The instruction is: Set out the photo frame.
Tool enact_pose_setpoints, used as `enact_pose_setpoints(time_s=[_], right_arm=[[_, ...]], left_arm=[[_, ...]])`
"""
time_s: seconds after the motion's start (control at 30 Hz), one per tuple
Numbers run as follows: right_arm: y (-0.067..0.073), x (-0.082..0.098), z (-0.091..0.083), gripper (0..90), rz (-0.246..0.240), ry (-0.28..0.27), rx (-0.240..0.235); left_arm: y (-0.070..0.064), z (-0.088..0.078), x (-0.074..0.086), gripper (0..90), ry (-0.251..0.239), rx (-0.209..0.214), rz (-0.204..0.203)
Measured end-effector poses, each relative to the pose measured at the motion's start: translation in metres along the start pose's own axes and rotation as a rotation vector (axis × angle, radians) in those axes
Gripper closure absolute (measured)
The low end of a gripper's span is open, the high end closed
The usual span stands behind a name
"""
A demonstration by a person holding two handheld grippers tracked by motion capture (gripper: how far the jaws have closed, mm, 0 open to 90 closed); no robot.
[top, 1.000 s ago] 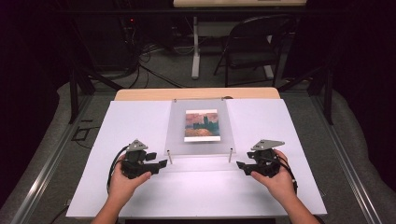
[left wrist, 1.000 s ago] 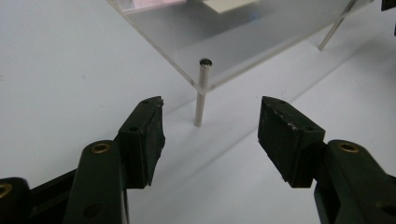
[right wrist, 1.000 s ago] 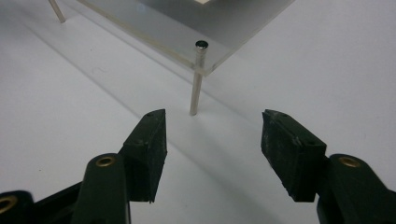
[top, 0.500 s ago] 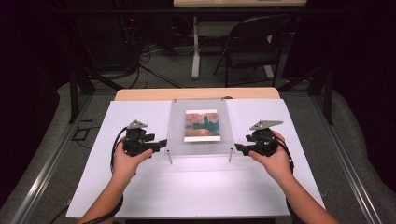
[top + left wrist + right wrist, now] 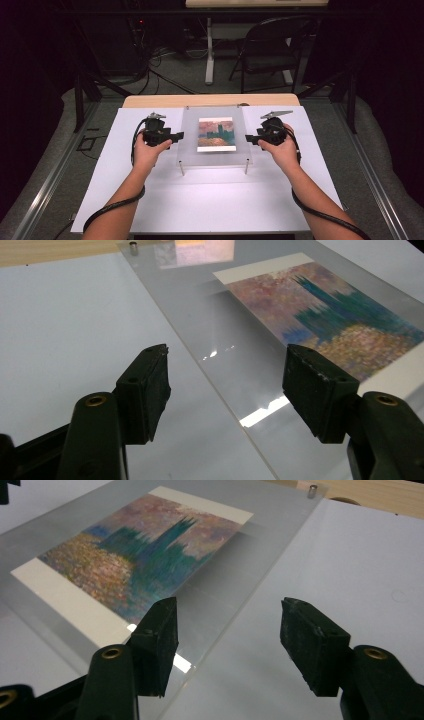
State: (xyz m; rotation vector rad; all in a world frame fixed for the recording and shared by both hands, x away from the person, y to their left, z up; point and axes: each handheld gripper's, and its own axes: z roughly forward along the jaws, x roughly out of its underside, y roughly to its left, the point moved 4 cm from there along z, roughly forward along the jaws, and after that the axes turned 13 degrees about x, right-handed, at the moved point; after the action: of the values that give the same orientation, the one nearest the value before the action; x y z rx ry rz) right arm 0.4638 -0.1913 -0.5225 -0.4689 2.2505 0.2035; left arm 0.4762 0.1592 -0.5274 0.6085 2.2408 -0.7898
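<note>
- White table sheet (image 5: pixel 210 200) covers most of the tabletop; a strip of bare wood (image 5: pixel 165 101) shows along the far edge.
- Clear acrylic frame (image 5: pixel 187 142) lies flat at the centre of the sheet, toward the far side. Short metal standoff posts (image 5: pixel 182 169) at its corners; a far one (image 5: pixel 133 246) is seen in the left gripper view.
- Painted print (image 5: pixel 215 134) sits inside the frame, centred, with a white border. Colours: pink-violet sky, teal towers, orange-yellow lower part.
- Left gripper (image 5: pixel 176 136) is just beside the frame's left edge, pointing in toward it. Jaws spread wide, nothing between the pads. In its own view (image 5: pixel 227 382) the frame edge runs up between the two jaws, one jaw over the white sheet, the other over the acrylic; contact with the plate can't be told.
- Right gripper (image 5: pixel 248 139) mirrors that at the frame's right edge. Jaws likewise spread, pinching nothing. Its own view (image 5: pixel 227 635) shows the plate edge between the jaws, with the print (image 5: pixel 145 550) off to the left.
- Cables (image 5: pixel 107 215) trail from both grippers back along the forearms.
</note>
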Motion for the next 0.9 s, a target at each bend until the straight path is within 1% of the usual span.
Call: enact_pose_setpoints(time_s=[0.1, 0.17, 0.23, 0.3, 0.4, 0.43, 0.53, 0.63, 0.8, 0.87, 0.9], right_arm=[[-0.001, -0.004, 0.010, 41.1, 0.020, -0.009, -0.016], [-0.001, -0.005, 0.015, 41.3, 0.035, -0.003, -0.016], [0.000, -0.006, 0.021, 41.1, 0.046, 0.001, -0.023], [0.001, -0.007, 0.026, 40.9, 0.042, 0.006, -0.025], [0.003, -0.008, 0.032, 40.4, 0.048, 0.017, -0.032], [0.004, -0.008, 0.034, 40.3, 0.056, 0.021, -0.035], [0.005, -0.008, 0.039, 40.0, 0.077, 0.031, -0.050], [0.005, -0.009, 0.044, 39.9, 0.081, 0.037, -0.058], [0.005, -0.009, 0.053, 38.9, 0.086, 0.069, -0.077], [0.006, -0.009, 0.056, 36.5, 0.092, 0.074, -0.079], [0.006, -0.010, 0.057, 36.8, 0.096, 0.074, -0.080]], left_arm=[[0.007, 0.009, -0.002, 35.1, 0.004, -0.001, -0.036], [0.011, 0.013, -0.002, 35.1, 0.007, 0.002, -0.063], [0.014, 0.017, -0.002, 35.1, 0.012, 0.000, -0.076], [0.016, 0.021, -0.001, 35.0, 0.019, -0.001, -0.093], [0.017, 0.028, 0.000, 34.9, 0.027, 0.008, -0.106], [0.017, 0.030, 0.000, 34.8, 0.026, 0.009, -0.109], [0.017, 0.035, 0.001, 34.4, 0.045, 0.013, -0.111], [0.017, 0.040, 0.000, 33.0, 0.041, 0.033, -0.120], [0.016, 0.045, -0.002, 32.6, 0.043, 0.064, -0.123], [0.016, 0.047, -0.003, 32.3, 0.045, 0.077, -0.135], [0.015, 0.049, -0.004, 32.3, 0.049, 0.080, -0.134]])
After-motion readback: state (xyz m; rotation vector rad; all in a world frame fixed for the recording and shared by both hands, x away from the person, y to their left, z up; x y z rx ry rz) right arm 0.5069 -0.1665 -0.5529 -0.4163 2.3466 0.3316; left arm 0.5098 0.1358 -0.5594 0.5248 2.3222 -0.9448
